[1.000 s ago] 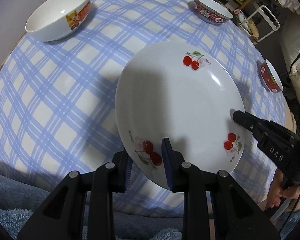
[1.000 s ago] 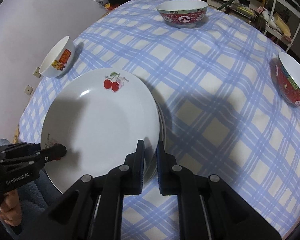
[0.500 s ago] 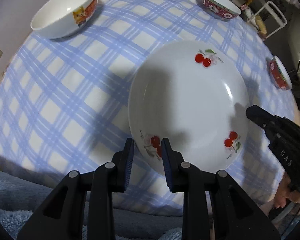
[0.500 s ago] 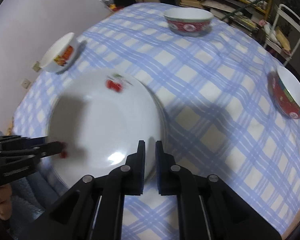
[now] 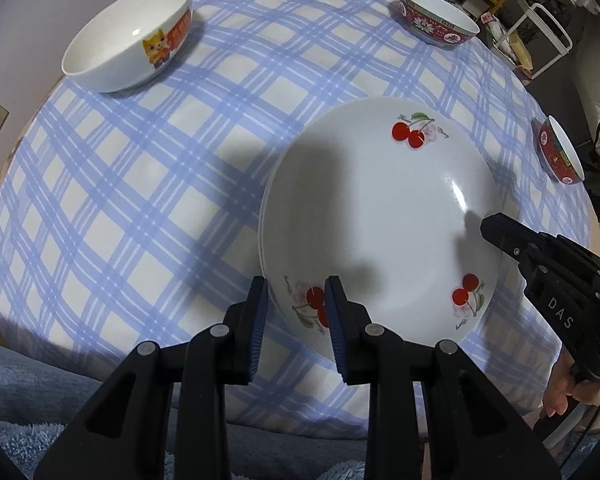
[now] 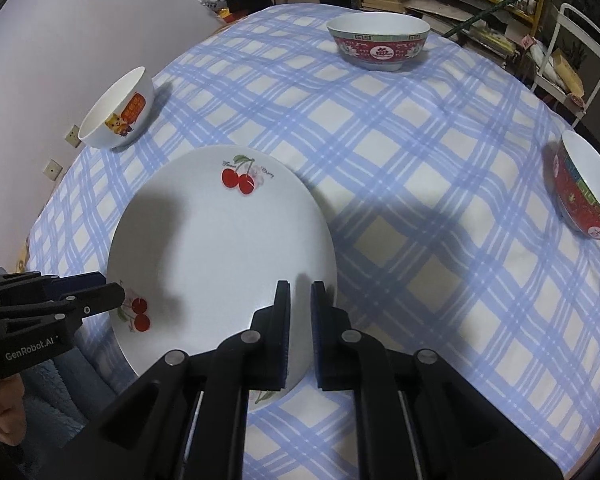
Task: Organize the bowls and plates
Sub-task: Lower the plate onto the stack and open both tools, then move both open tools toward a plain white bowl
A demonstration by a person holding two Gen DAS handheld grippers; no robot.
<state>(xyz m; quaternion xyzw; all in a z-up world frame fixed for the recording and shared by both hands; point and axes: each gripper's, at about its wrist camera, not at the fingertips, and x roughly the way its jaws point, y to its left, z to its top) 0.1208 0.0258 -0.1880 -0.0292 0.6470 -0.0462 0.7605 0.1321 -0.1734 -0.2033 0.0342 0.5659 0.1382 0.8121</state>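
The left tongs stand parted, their ribbed blue pads either side of the near rim of the plate with daylight between pad and china; they grip nothing. The right tongs are narrowly apart, the two black fingers with a slim gap above the plate's right edge, and hold nothing either.

The plate is round, glossy white china with a shallow dished centre and three pairs of red cherries printed round the rim. A second rim shows just under its left edge, so it lies on another plate. It sits near the front of the surface, which is covered by a soft cloth checked in blue and white.

At the far left stands a smooth white bowl with a cartoon cat on its side. A red patterned bowl with a white inside stands at the far edge, and a second red bowl at the right edge, well apart from the plate.
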